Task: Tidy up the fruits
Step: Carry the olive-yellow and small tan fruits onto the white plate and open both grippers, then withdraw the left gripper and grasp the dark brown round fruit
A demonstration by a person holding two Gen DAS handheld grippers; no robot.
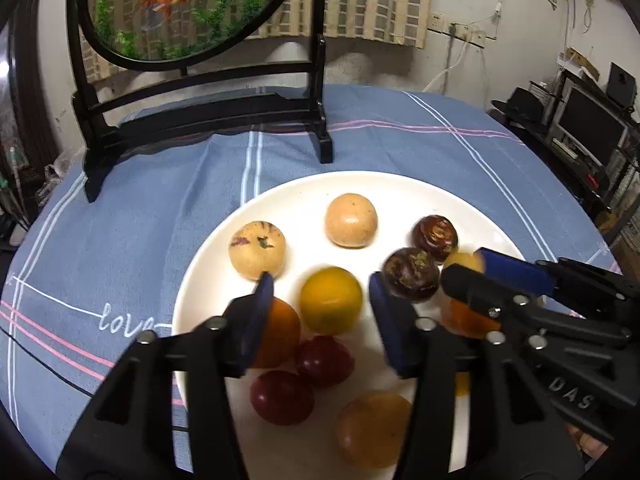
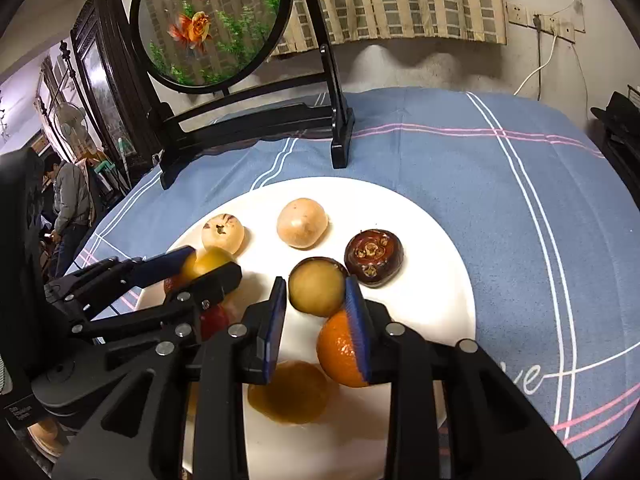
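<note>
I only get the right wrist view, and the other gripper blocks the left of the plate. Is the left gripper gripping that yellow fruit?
Observer: No. The left gripper is open. The yellow fruit sits between its pads with a gap on each side.
Operator: What lies beneath it?
Observer: Two dark red fruits, touching each other, on the near part of the plate.
Operator: Anything else there?
Observer: An orange, partly hidden behind the gripper's left finger.
</note>
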